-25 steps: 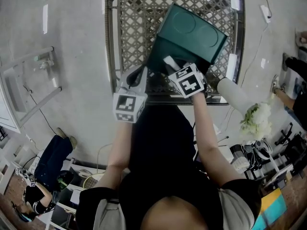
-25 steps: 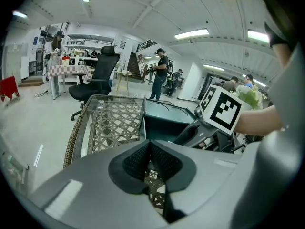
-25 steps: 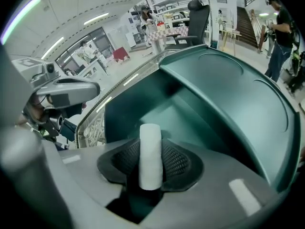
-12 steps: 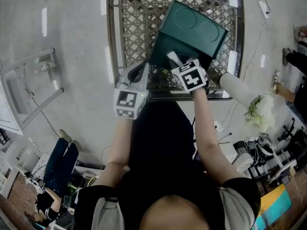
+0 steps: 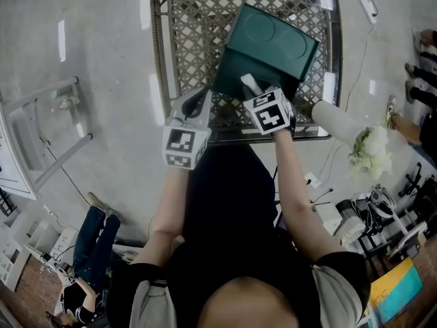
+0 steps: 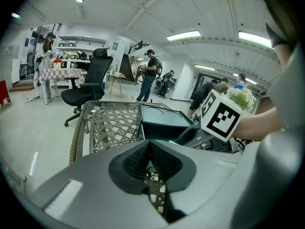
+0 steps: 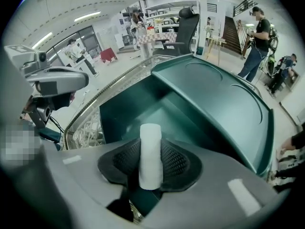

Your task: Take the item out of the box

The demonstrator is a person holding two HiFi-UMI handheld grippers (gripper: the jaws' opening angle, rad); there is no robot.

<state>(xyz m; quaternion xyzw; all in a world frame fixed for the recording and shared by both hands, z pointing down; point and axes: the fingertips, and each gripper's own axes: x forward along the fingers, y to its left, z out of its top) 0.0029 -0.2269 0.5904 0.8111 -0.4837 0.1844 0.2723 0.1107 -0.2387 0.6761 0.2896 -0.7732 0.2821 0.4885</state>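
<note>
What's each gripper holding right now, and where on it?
Right gripper holds a white cylinder, clamped across its sides, with one end sticking out beyond the jaws, which have just been closing. Left gripper: jaws together, nothing held.

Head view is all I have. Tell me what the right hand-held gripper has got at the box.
Observer: Its own view shows the right hand-held gripper clamped on a white cylinder, with a pad pressing on each side. The jaws have just been closing on it.
Operator: Now report the left one.
Observer: In its own view, the left hand-held gripper has its jaws together with nothing between them.
</note>
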